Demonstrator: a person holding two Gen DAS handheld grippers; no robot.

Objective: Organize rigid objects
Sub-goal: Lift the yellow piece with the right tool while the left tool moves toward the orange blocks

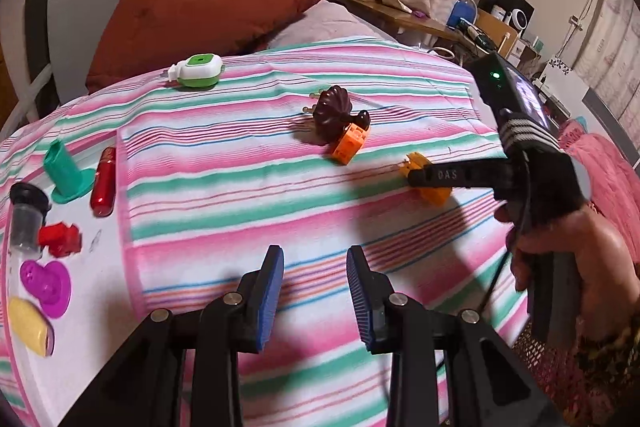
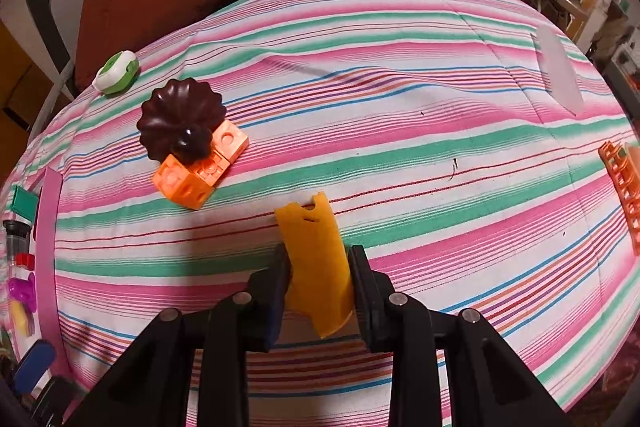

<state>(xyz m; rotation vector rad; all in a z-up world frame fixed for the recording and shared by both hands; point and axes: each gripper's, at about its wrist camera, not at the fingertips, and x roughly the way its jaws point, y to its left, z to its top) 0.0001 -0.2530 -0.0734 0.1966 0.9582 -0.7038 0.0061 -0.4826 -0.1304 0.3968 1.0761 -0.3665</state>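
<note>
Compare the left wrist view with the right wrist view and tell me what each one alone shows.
Left wrist only: its own open tongs, and the green funnel-shaped piece whole beside the red cylinder.
Right wrist only: the orange ladder-like piece at the right edge.
Both: the right tongs gripping the yellow-orange piece, the dark brown fluted piece, and the orange blocks.

The left tool point(image 1: 314, 297) hovers open over the striped bed point(image 1: 248, 195) while the right tool point(image 1: 416, 177) pinches an orange piece point(image 1: 434, 194).

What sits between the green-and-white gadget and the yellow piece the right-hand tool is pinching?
The dark brown fluted piece on orange blocks, shown in both views.
</note>
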